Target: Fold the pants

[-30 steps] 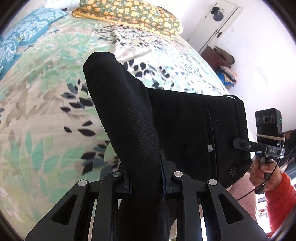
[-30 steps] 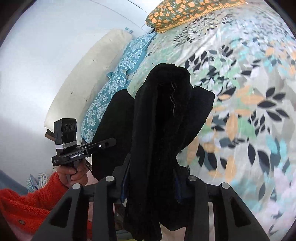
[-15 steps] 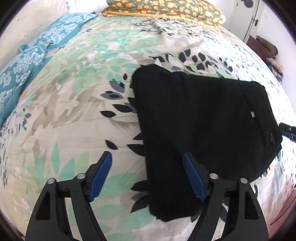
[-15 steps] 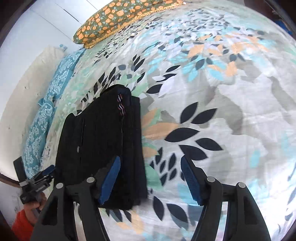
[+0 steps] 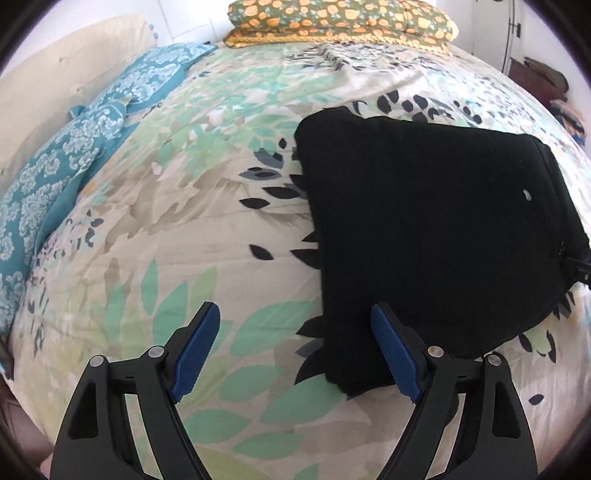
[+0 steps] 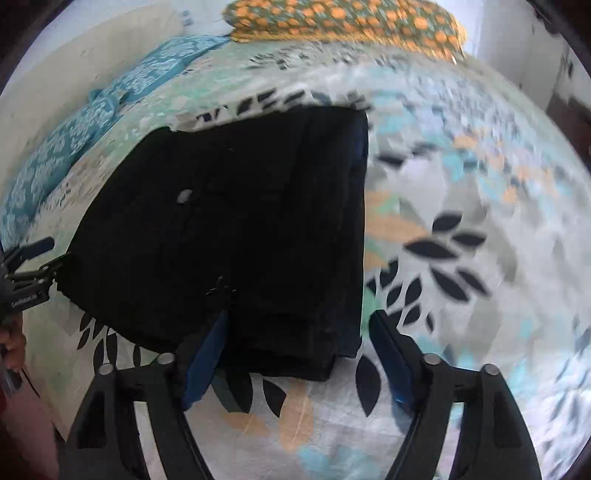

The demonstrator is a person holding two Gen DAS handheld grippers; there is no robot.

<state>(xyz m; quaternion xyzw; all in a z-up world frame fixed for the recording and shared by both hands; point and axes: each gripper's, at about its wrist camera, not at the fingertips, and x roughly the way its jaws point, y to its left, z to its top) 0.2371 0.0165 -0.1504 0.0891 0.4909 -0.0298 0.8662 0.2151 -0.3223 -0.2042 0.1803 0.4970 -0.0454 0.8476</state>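
The black pants (image 5: 424, 221) lie folded into a compact stack on the leaf-print bedspread (image 5: 184, 229). In the left wrist view my left gripper (image 5: 295, 325) is open and empty, above the stack's near left edge. In the right wrist view the pants (image 6: 240, 221) fill the left middle, and my right gripper (image 6: 299, 328) is open and empty above the stack's near right corner. The left gripper's tip (image 6: 29, 258) shows at the far left edge of that view.
An orange-flowered pillow (image 5: 340, 18) lies at the head of the bed. Blue patterned pillows (image 5: 92, 129) and a cream headboard cushion (image 5: 55, 74) run along the left. The right wrist view is motion-blurred.
Both grippers let go of the pants, opened and drew back. The raised folded cloth now lies flat on the bed as a stack.
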